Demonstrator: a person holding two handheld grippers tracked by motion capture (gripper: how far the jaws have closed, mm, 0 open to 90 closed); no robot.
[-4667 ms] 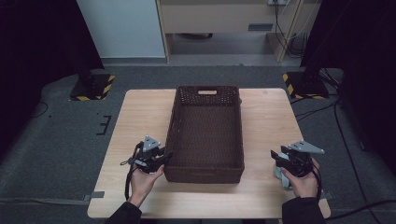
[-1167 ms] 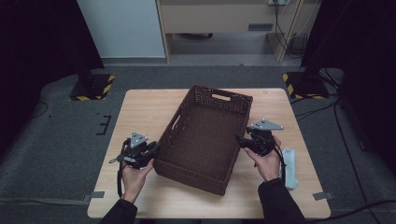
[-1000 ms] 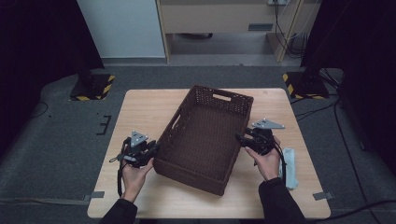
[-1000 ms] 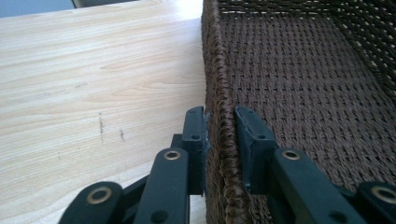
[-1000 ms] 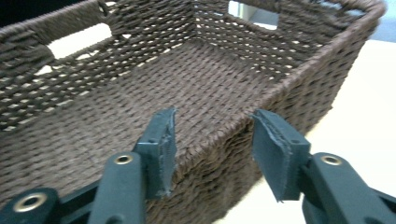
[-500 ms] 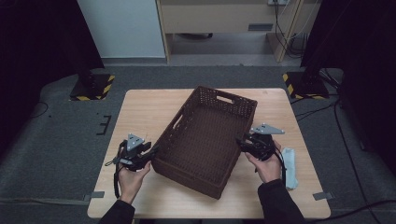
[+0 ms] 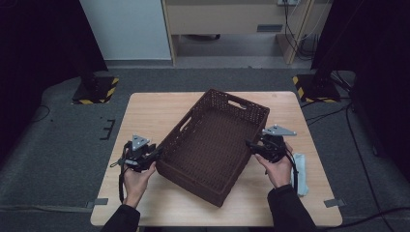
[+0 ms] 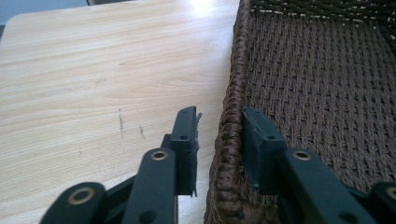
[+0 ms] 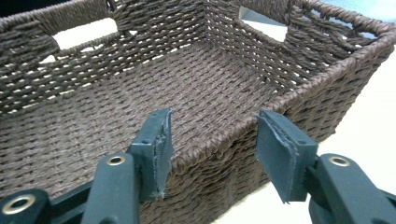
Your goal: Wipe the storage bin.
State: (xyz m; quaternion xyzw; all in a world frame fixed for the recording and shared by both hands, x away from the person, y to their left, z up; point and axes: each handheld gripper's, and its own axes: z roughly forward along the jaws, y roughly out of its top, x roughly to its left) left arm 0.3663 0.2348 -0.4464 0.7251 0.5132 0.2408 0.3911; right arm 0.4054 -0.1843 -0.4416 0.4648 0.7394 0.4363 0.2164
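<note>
Brown wicker basket (image 7: 212,145) is sitting askew on the tabletop (image 7: 145,113) in the high view, with the left tool (image 7: 153,155) at its near-left rim and the right tool (image 7: 251,145) at its right rim; a pale folded cloth (image 7: 300,171) is lying beside the right forearm.

Left gripper view: the left tool (image 8: 218,130) is straddling the basket's rim (image 8: 229,121), one jaw outside, one inside; a narrow gap is showing at the outer pad, so it is not clamping.

Right gripper view: the right tool (image 9: 212,140) is standing wide, its jaws having just been opening, with the basket's wall (image 9: 224,135) between them, untouched.
</note>
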